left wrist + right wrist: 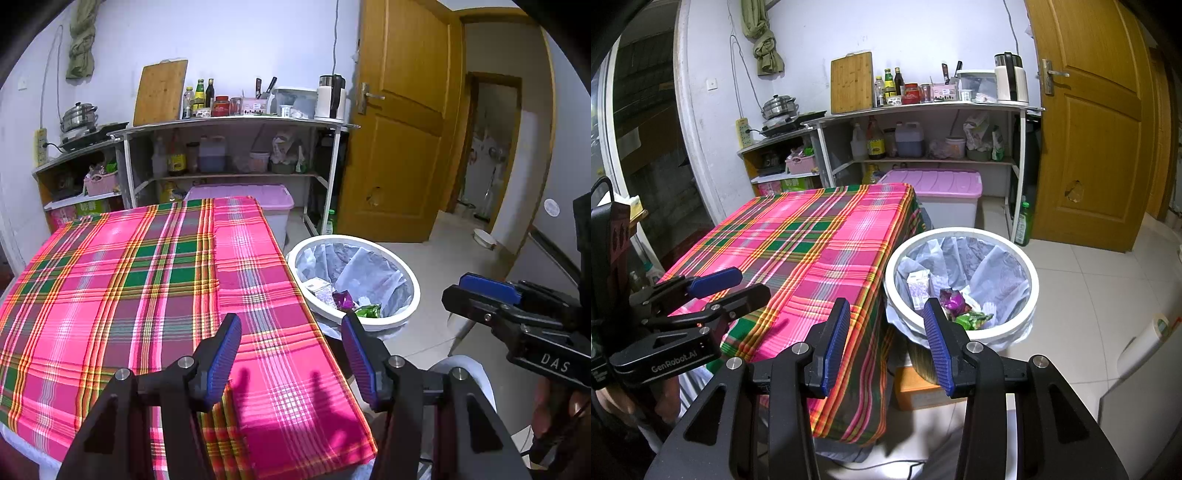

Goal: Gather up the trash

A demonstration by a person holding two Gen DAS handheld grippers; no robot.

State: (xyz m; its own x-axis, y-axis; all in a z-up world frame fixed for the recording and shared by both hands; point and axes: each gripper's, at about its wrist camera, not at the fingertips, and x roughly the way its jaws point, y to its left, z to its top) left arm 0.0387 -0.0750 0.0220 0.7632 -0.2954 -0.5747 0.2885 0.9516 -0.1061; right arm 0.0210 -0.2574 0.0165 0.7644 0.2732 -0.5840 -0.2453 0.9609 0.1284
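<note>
1. The left gripper (291,325) hovers over the near right corner of the table draped in pink, green and yellow plaid cloth (122,280); its blue-padded jaws stand wide apart with nothing between them.
2. The right gripper (884,314) hangs beside the table's edge; its jaws are parted and empty.
3. The trash lies in the round white bin lined with a clear bag (1032,273) on the floor just beside the table: a small white carton (918,286), a purple wrapper (952,298), a green wrapper (971,319).

Bin (964,334) stands on the floor right of the table (812,236); shelves (923,107) behind both
</note>
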